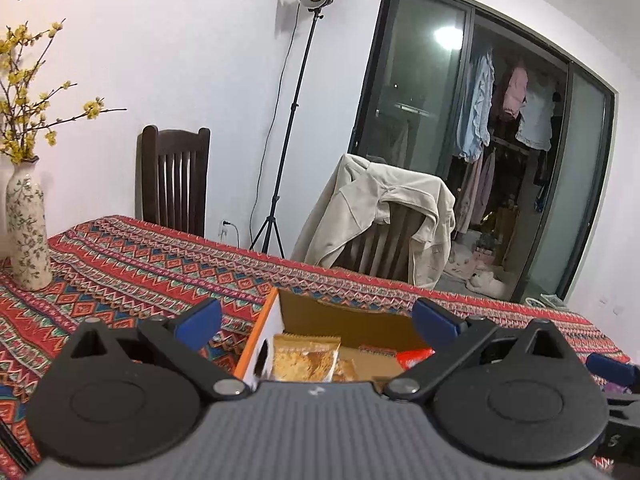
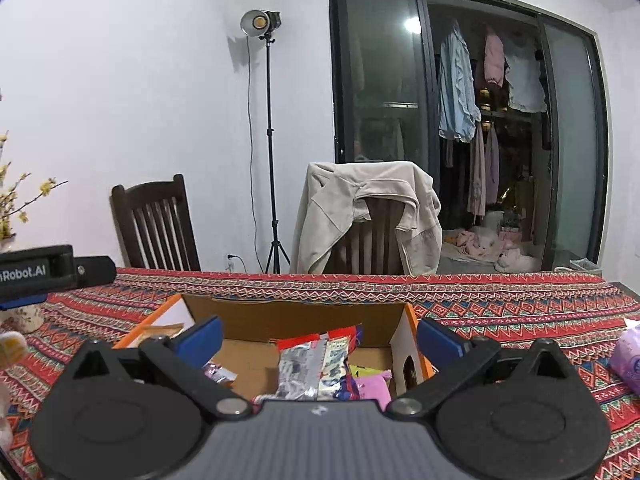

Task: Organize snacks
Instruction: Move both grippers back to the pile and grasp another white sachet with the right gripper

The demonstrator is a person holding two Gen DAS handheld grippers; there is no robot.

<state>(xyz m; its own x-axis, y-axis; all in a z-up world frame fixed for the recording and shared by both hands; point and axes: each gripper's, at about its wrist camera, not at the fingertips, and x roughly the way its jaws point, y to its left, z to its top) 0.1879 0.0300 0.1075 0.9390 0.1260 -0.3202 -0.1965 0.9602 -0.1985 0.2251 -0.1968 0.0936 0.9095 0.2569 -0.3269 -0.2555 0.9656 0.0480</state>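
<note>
above the cardboard box (image 2: 296, 312), both tools, left (image 1: 316, 322) and right (image 2: 318, 336), hang spread and empty; snack packets (image 2: 320, 364) already collected inside.

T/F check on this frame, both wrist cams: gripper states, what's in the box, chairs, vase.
1. Both grippers, left and right, are open and empty. True.
2. The cardboard box is empty. False: snack packets lie inside.
3. A beige jacket hangs over one chair. True.
4. The vase lies tipped over. False: it stands upright on the tablecloth.
5. The light stand is on the table. False: it stands behind it.
</note>
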